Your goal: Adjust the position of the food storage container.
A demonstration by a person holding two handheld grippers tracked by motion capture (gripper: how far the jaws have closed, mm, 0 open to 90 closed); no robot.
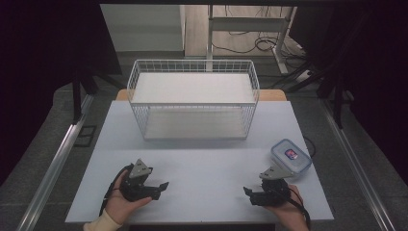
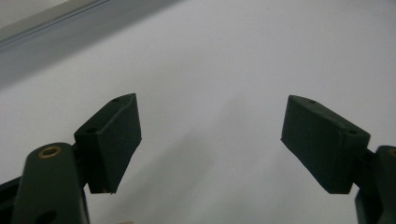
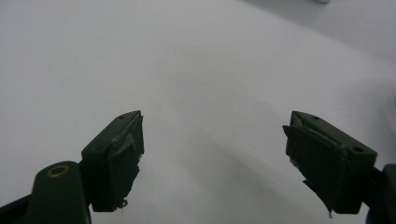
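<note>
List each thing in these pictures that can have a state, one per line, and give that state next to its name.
left gripper: open, nothing between the jaws, resting on the table in the person's hand.
right gripper: open, nothing between the jaws, resting on the table in the person's hand.
lidded container: lid on, lying flat at the table's right edge, untouched.
wire basket: upright at the far side of the table, nothing inside.

Clear plastic container (image 1: 290,156) w/ blue-rimmed snap lid & small red-purple label on top is lying flat, lid closed, at the surface's right edge, just beyond the right gripper (image 1: 249,192).
</note>
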